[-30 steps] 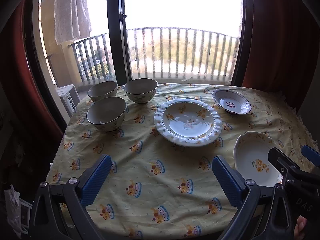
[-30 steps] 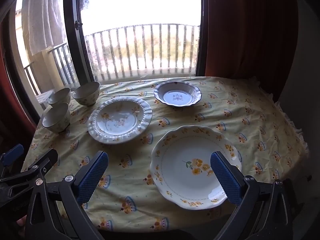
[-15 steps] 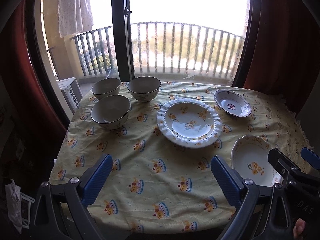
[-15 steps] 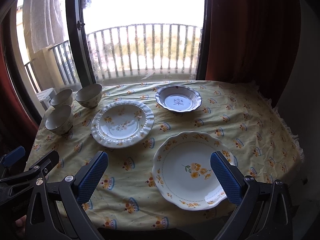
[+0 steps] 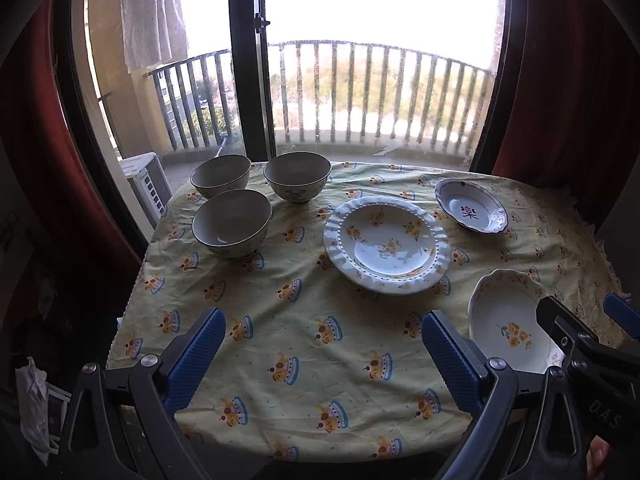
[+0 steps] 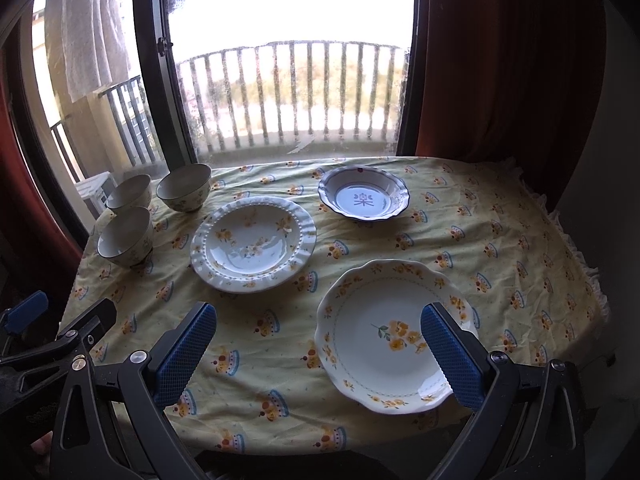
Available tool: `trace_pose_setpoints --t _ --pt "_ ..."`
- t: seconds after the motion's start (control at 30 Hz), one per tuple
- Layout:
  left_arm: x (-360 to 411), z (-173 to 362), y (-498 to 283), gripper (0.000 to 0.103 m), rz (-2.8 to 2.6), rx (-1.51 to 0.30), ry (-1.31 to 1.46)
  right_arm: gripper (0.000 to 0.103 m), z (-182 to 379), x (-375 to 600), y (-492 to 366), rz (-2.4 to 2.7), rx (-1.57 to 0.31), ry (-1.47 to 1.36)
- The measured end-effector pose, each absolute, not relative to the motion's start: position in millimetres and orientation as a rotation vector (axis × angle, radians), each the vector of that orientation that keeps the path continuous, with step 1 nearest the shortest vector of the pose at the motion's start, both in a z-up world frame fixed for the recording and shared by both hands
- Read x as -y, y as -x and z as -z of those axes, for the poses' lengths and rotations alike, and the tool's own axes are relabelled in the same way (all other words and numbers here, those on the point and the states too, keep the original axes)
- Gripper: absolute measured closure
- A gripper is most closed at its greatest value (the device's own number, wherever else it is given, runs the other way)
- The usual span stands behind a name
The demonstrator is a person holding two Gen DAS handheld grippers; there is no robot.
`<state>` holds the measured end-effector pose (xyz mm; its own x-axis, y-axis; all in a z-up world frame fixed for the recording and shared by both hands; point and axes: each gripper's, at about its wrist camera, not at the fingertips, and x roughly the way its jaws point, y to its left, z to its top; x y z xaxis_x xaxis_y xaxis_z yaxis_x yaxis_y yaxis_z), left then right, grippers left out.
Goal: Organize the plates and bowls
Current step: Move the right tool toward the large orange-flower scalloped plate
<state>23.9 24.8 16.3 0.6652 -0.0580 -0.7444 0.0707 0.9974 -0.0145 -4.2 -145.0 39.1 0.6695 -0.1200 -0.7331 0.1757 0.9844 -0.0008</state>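
Bowls come first at the left of the table: 3 of them are grouped near the far-left corner, the nearest bowl [image 5: 231, 223] in front, a second bowl [image 5: 220, 175] behind it and a third bowl [image 5: 297, 176] just beside that one. All 3 stand upright with mouths up; being round, no long axis can be named. Nothing is stacked, so the task is judged to be at its start.

Further right, the ribbed plate [image 5: 386, 243] lies flat in the middle of the yellow tablecloth [image 5: 304, 320]. Beyond it the blue-rimmed dish [image 5: 471, 211] sits toward the far right, its red character read upright from the near side. The scalloped plate [image 6: 396, 334] lies nearest, at the right front, its painted stem pointed up-left.

The left gripper [image 5: 320, 354] is held above the bare cloth at the near edge, jaws spread wide and nothing between them. The right gripper [image 6: 318, 350] is likewise wide open and empty, its right pad seen over the scalloped plate's rim.

For a first pick, a rim should be pinched, not the flat well, since glazed ware is probably slippery. Each piece should be kept level, lowered centred onto its like, and released only once seated. Bowls are best nested apart from plates.
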Motion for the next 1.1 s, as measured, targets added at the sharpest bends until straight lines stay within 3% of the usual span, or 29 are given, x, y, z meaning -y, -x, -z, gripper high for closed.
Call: trace_pose_setpoints --t 1.1 --pt "-40 -14 -40 0.003 0.16 -0.838 -0.042 0.001 -35 123 -4 0.272 -0.86 -0.08"
